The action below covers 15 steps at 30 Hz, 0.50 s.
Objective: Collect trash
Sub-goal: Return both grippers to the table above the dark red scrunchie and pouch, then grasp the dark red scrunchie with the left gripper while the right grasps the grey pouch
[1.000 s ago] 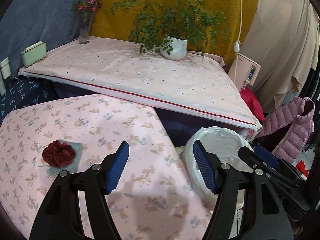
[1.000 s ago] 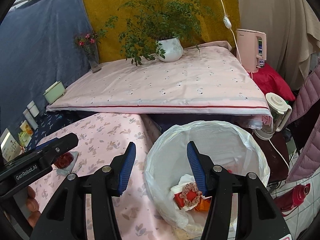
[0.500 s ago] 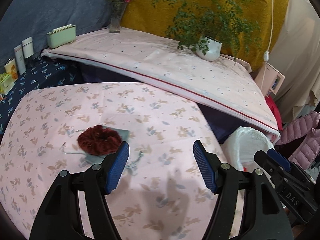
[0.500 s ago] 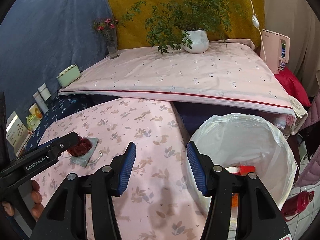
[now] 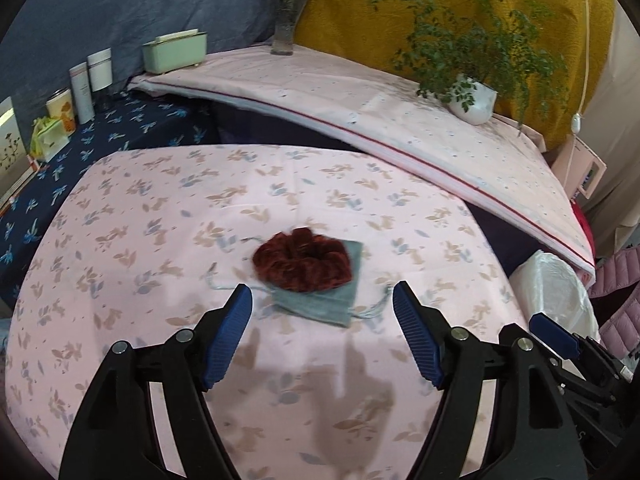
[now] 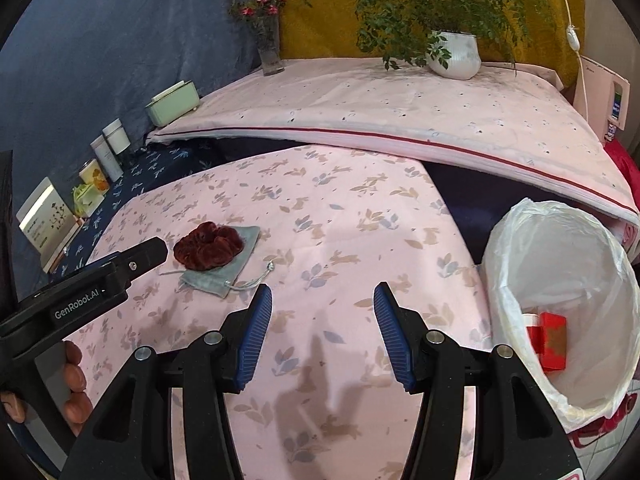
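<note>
A dark red scrunchie lies on a grey drawstring pouch on the pink floral table cover. My left gripper is open and empty, just short of the pouch. In the right wrist view the scrunchie and pouch lie to the left. My right gripper is open and empty over the table, between them and the bin. The bin with a white liner stands at the table's right edge and holds a red box. The bin also shows in the left wrist view.
A raised pink-covered shelf behind the table carries a potted plant, a flower vase and a green box. Jars and cards stand on the blue cloth at left. A pink appliance stands at far right.
Both grippers swung left, away from the bin and over the table. The scrunchie and pouch now lie straight ahead of the left gripper. Both stayed open.
</note>
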Each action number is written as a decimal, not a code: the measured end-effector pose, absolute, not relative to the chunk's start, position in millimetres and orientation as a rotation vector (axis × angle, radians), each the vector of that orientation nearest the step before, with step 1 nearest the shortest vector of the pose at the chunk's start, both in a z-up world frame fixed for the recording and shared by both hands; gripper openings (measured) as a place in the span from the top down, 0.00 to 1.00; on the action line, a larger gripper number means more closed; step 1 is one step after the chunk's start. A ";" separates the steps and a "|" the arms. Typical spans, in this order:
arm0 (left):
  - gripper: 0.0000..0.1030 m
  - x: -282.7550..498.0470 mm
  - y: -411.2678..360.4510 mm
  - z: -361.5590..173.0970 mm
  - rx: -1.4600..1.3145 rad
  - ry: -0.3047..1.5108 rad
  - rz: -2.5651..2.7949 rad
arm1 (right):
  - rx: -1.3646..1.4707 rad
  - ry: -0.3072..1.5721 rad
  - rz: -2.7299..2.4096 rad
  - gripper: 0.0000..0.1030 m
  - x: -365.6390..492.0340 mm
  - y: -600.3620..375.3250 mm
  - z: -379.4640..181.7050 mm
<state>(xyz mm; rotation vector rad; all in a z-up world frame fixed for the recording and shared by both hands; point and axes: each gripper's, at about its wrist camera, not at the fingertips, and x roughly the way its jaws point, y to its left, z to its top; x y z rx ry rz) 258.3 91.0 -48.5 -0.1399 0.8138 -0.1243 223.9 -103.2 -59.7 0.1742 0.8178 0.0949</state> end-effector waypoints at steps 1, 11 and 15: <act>0.32 258.9 97.4 -51.5 -0.146 0.821 -0.112 | 0.171 0.825 0.102 0.48 224.9 -97.6 -62.1; 0.32 277.6 145.4 -76.4 -0.149 0.872 -0.026 | 0.144 0.905 0.192 0.48 246.2 -38.3 -94.8; 0.29 293.4 147.4 -80.8 -0.152 0.878 -0.038 | 0.133 0.927 0.213 0.48 261.3 -17.9 -105.3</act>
